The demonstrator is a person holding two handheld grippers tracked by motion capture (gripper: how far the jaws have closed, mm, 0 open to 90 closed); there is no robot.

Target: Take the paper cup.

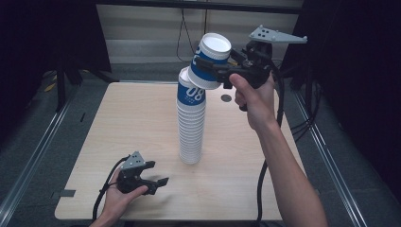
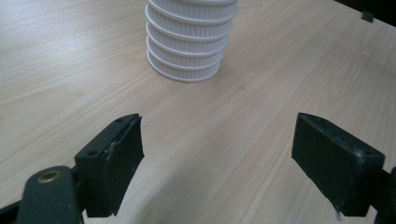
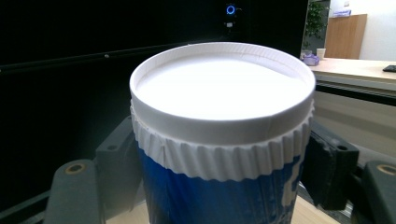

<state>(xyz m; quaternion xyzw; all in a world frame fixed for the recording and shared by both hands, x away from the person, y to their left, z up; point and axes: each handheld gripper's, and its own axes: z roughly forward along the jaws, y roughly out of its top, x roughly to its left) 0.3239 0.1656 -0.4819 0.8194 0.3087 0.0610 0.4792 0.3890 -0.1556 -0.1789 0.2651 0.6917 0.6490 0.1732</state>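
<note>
A tall stack of upturned paper cups (image 1: pixel 191 127) stands at the middle of the wooden table (image 1: pixel 127 123); its top cup is blue with white print. Above and just right of the stack's top, my right gripper (image 1: pixel 211 64) is shut on one blue-and-white cup (image 1: pixel 213 46), held bottom-up and tilted. In the right gripper view that cup (image 3: pixel 222 93) sits between both black fingers (image 3: pixel 116 163). My left gripper (image 1: pixel 160 173) rests open near the table's front left, with nothing between its jaws. The left gripper view has the left gripper (image 2: pixel 217 140) facing the stack's ribbed white base (image 2: pixel 189 42).
A small dark round spot (image 1: pixel 226 98) marks the table behind the stack. Black curtains hang at both sides, and metal floor rails (image 1: pixel 38 151) run along the table. A cable (image 1: pixel 261 189) trails from the right gripper past the table's right front.
</note>
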